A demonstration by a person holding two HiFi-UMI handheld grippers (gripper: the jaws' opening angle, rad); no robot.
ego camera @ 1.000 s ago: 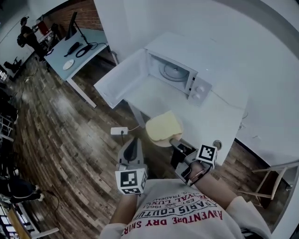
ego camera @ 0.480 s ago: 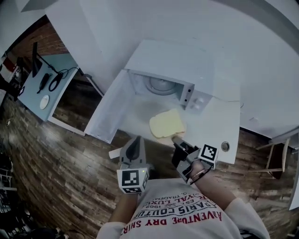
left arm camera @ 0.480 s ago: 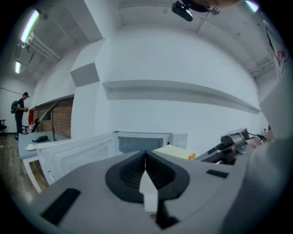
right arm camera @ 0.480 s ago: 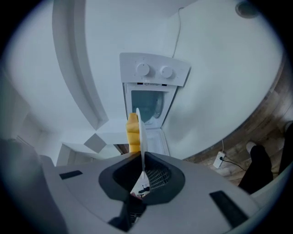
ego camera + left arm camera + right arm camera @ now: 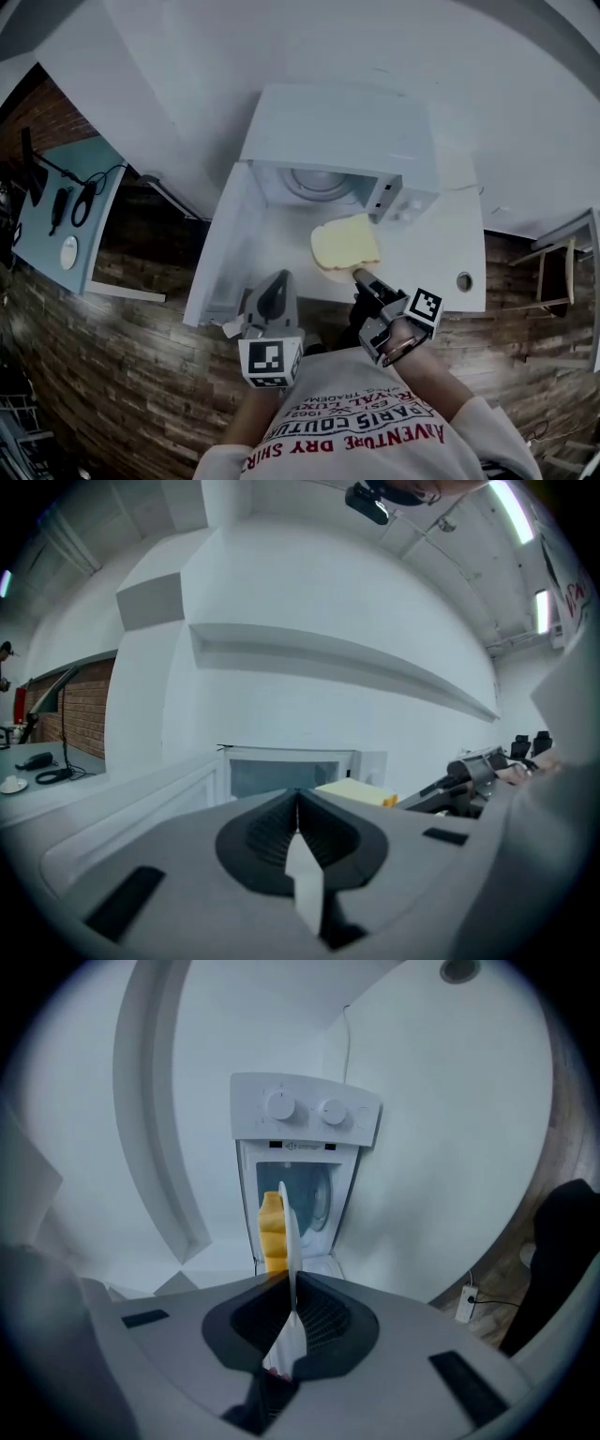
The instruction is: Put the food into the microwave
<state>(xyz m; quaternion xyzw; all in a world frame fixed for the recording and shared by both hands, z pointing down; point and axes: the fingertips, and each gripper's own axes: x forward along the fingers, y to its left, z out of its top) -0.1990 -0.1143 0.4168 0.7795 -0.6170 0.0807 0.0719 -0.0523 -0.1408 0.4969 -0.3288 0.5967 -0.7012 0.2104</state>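
Observation:
A white microwave (image 5: 337,141) stands on a white table (image 5: 441,272) with its door (image 5: 217,248) swung open to the left and the turntable visible inside. My right gripper (image 5: 361,277) is shut on the rim of a white plate (image 5: 328,270) carrying a yellow slice of bread (image 5: 345,244), held level just in front of the open cavity. In the right gripper view the plate (image 5: 290,1232) shows edge-on with the bread (image 5: 271,1234) beside it, facing the microwave (image 5: 302,1119). My left gripper (image 5: 273,287) is shut and empty, near the door's lower edge; its own view shows the bread (image 5: 354,792).
A blue desk (image 5: 66,202) with cables and a small dish stands on the wooden floor at the left. The table has a round cable hole (image 5: 464,280) at its right. A chair (image 5: 562,272) stands further right. A power strip (image 5: 466,1303) lies on the floor.
Both grippers have moved toward the microwave, and the plate with bread now hangs over the table close to the open cavity. The view has swung so the microwave sits straight ahead.

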